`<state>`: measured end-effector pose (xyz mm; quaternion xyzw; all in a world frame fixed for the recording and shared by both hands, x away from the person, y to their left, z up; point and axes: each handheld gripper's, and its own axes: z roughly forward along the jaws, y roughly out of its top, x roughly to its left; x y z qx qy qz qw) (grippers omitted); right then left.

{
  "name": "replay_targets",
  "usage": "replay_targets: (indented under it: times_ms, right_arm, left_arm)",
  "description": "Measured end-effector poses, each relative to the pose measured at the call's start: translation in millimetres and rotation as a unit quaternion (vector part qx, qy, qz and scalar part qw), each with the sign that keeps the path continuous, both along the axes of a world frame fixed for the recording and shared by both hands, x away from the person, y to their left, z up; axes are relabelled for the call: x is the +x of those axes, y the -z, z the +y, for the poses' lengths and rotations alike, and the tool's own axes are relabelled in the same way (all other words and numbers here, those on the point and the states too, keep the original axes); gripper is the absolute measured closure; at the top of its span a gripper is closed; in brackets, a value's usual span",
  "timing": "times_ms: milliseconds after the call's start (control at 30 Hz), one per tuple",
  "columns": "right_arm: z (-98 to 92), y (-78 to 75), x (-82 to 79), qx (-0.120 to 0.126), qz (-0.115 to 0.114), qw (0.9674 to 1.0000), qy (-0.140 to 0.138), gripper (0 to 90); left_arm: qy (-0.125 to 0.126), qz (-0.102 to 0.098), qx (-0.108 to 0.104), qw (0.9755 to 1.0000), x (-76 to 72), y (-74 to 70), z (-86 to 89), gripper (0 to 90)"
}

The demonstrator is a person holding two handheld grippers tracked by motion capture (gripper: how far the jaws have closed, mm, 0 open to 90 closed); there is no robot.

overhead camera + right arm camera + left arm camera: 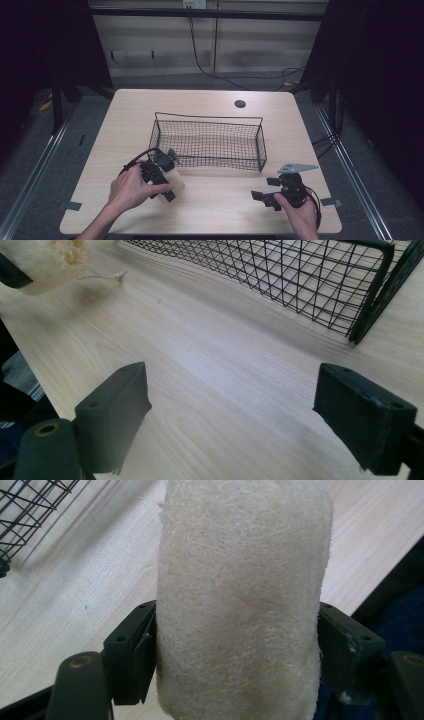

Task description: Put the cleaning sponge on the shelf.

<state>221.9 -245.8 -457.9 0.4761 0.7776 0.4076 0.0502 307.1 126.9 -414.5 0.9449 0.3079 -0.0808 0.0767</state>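
High view: left gripper pinches a cream fibrous loofah sponge low over the pale wood counter, just in front of the black wire mesh basket. Right gripper sits near the counter's front right.
Left gripper view: jaws clamp the loofah sponge from both sides.
Right gripper view: jaws spread wide, nothing between.

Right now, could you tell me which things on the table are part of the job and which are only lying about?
In the job:
- loofah sponge, clamped in the left gripper
- wire basket, beside it

Lying about:
- right gripper, open, holding nothing
- round cable hole in the table
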Motion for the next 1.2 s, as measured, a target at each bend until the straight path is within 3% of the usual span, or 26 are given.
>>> replay_targets:
  times_ms: [233, 367, 500, 633, 1000, 1200]
  right_arm:
    - [0.0, -0.1, -0.1, 0.001, -0.002, 1.0000, -0.001, 13.8]
    - [-0.3, 0.0, 0.2, 0.003, -0.002, 1.0000, -0.001, 13.8]
    - [-0.4, -0.4, 0.0, 0.004, -0.001, 1.0000, -0.001, 13.8]
    - [-0.2, -0.2, 0.3, 0.003, -0.001, 1.0000, 0.000, 13.8]
    - [0.1, -0.3, 0.2, 0.005, -0.001, 1.0000, 0.000, 13.8]
    - [-0.2, -0.4, 0.1, 0.004, -0.001, 1.0000, 0.000, 13.8]
  left_arm:
    - [-0.001, -0.004, -0.017, 0.9999, 3.0, -12.2, 2.6, 26.4]
    - [0.006, -0.007, -0.012, 0.9999, 2.3, -18.5, 2.3, 26.4]
    - [0.017, -0.004, -0.026, 0.9995, 4.4, -26.7, 3.9, 26.4]
    - [0.012, -0.009, -0.032, 0.9994, 4.6, -37.5, 4.6, 26.4]
    - [0.013, -0.011, -0.032, 0.9993, 10.3, -56.6, 4.1, 26.4]
    - [0.027, -0.015, -0.030, 0.9991, 12.4, -70.5, 4.3, 26.5]
